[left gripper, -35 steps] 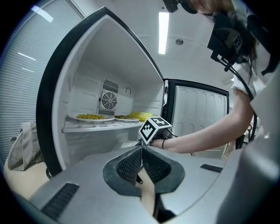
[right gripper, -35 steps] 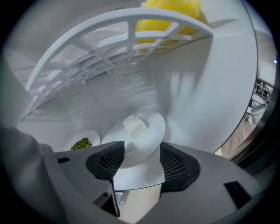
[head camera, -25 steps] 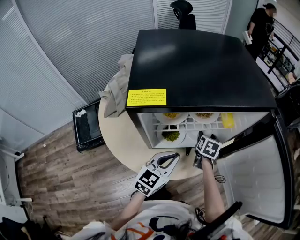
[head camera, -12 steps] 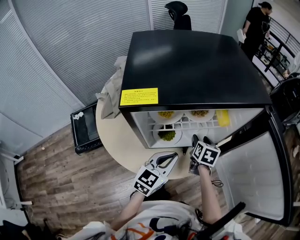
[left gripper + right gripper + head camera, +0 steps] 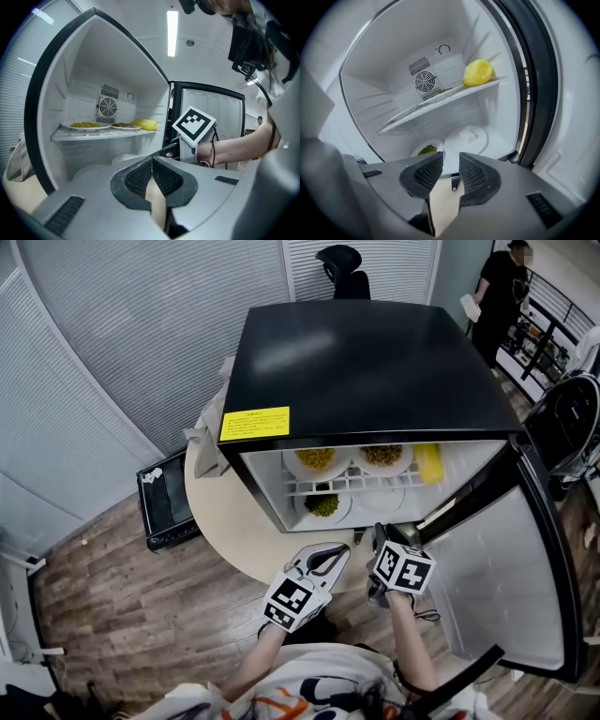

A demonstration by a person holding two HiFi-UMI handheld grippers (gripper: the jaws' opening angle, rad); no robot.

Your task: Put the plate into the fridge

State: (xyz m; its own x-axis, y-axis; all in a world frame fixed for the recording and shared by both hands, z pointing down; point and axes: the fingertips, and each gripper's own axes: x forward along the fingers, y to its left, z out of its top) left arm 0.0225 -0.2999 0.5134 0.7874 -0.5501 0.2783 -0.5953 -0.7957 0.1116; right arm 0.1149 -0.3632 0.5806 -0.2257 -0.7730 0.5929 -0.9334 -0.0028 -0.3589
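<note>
**Plate on fridge floor, both claws empty**

The plate (image 5: 466,137) lies flat on the floor of the fridge (image 5: 375,362), at lower centre of the right gripper view. It is just beside a dish of greens (image 5: 427,149) and under the shelf (image 5: 440,105).

The right claw (image 5: 446,161) hovers in front of the opening. It is released, its jaws closing with nothing between them. The left claw (image 5: 151,161) is clenched and empty, at bottom centre of the head view over the desk (image 5: 225,512) edge. The door (image 5: 506,587) stands wide open at the right of the frame.

Risks, as judged:
- The plate looks close to the front lip. A hard door swing could clip it or shove it into the greens.
- The right claw sits low by the sill. Drawing it back at an angle could catch the door frame or jar the shelf.
</note>
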